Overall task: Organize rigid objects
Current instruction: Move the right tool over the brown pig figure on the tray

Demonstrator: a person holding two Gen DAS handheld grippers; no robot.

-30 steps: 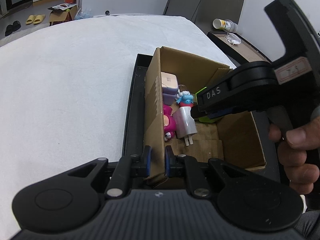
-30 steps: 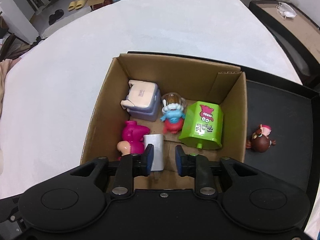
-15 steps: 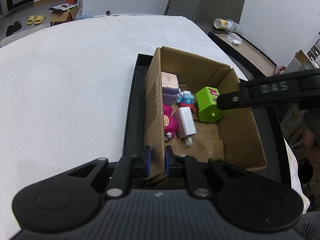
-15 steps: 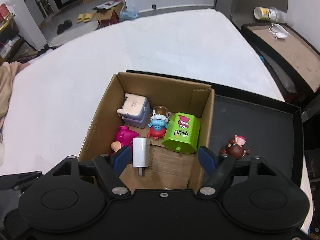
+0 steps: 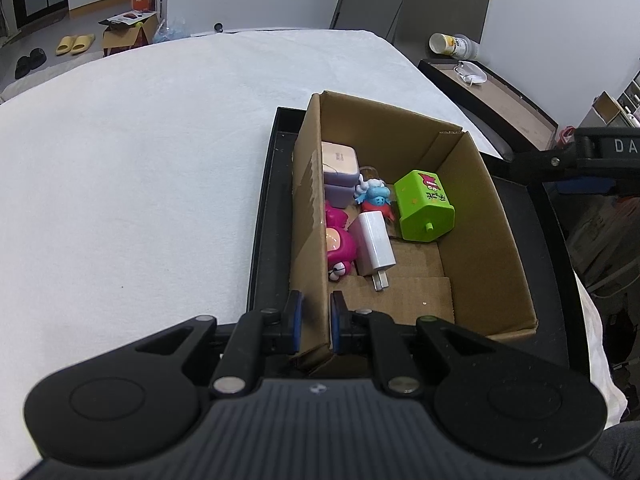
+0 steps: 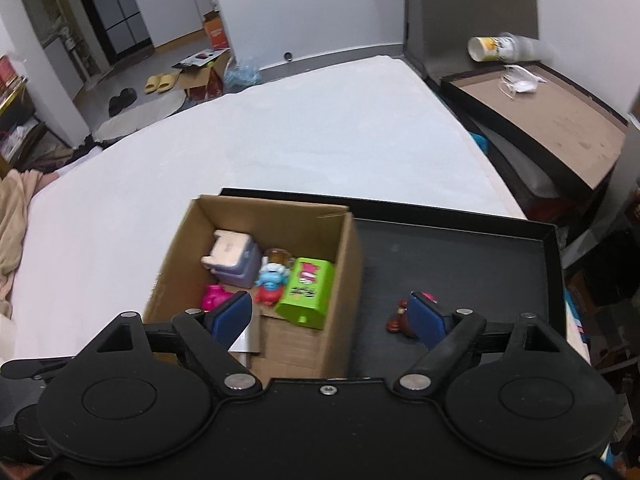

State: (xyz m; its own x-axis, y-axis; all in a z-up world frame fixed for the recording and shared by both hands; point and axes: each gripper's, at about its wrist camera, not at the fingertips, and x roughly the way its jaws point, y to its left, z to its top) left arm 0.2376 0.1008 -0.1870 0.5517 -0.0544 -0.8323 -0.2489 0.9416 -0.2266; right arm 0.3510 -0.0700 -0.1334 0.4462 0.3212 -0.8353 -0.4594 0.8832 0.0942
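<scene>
Left gripper (image 5: 311,322) fingers pinch near-left wall of box (image 5: 496,240). Right gripper (image 6: 331,316) fingers opening wide, empty. Charger (image 5: 375,240) lies inside box; brown figurine (image 6: 402,316) on tray (image 6: 480,260), right.

A: What's hidden in the right wrist view?
B: The brown figurine (image 6: 402,314) at four o'clock sits half behind a blue pad; the white charger (image 6: 249,340) is mostly covered too.
A: Anything cropped?
B: The right gripper (image 5: 580,158) runs off at three o'clock.
</scene>
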